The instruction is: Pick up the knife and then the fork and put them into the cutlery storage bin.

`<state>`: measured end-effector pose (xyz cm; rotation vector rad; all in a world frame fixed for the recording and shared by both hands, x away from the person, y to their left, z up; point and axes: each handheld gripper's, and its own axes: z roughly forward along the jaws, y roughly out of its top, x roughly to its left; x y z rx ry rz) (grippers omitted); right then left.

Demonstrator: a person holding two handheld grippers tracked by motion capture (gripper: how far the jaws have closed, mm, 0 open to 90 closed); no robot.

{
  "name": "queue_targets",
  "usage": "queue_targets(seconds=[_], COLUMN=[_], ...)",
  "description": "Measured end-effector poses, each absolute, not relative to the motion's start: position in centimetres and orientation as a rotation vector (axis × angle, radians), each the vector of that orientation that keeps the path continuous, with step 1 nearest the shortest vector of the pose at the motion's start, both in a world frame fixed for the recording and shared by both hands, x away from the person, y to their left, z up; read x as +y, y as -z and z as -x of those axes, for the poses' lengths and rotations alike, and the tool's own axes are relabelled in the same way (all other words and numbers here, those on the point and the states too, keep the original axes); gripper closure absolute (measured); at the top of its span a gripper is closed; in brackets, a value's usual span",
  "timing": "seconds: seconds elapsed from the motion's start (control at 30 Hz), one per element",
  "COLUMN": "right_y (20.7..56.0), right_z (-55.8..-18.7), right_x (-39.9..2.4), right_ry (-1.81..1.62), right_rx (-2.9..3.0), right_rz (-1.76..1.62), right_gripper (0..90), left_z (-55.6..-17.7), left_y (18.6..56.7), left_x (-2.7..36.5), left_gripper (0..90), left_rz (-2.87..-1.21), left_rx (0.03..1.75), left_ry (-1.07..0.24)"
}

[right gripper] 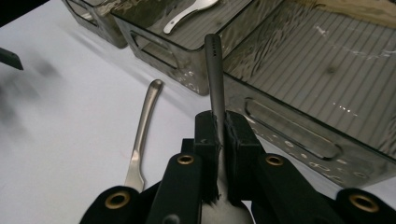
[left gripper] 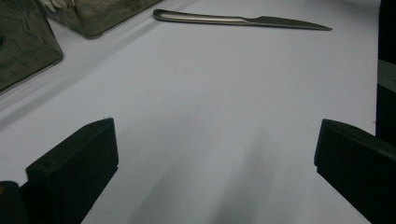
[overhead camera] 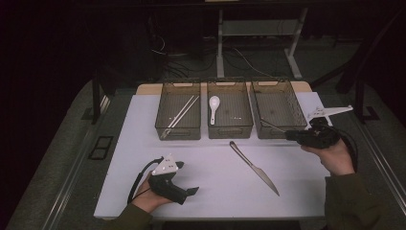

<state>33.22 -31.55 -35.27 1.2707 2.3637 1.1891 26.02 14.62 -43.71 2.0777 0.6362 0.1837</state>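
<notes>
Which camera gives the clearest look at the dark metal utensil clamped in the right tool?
The right gripper view: the slim dark metal utensil handle rises between the right tool's shut jaws, beside the right-hand clear plastic bin. The high view shows it only as a thin sliver at that bin's front edge.

Left tongs (overhead camera: 191, 190) rest low with jaws wide; right tongs (overhead camera: 288, 135) clamped tight.

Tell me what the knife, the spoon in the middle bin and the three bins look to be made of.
Knife: likely steel, with a brushed grey sheen. Spoon: glossy white, probably ceramic or plastic. Bins: smoky see-through plastic, apparently; the ribbed floors show through the walls.
</notes>
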Motion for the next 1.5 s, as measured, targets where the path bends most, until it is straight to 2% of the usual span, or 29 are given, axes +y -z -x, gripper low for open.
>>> queue_targets(seconds=[0.73,1.5], right_y=[33.5,33.2], right_z=[-35.1,-42.4], right_x=[-34.1,-33.7], right_ry=[-1.181,-1.098], right_rx=[2.243,2.191], right_rz=[-1.318,-1.404], right_gripper=[84.3,84.3], left_z=[-26.0,-26.0], left_y=[43.8,43.8], left_x=[14.5,14.5], left_gripper=[0.0,0.0], left_rz=[-2.08,-2.081], left_rx=[0.636,0.632], left_ry=[-0.184,-0.176])
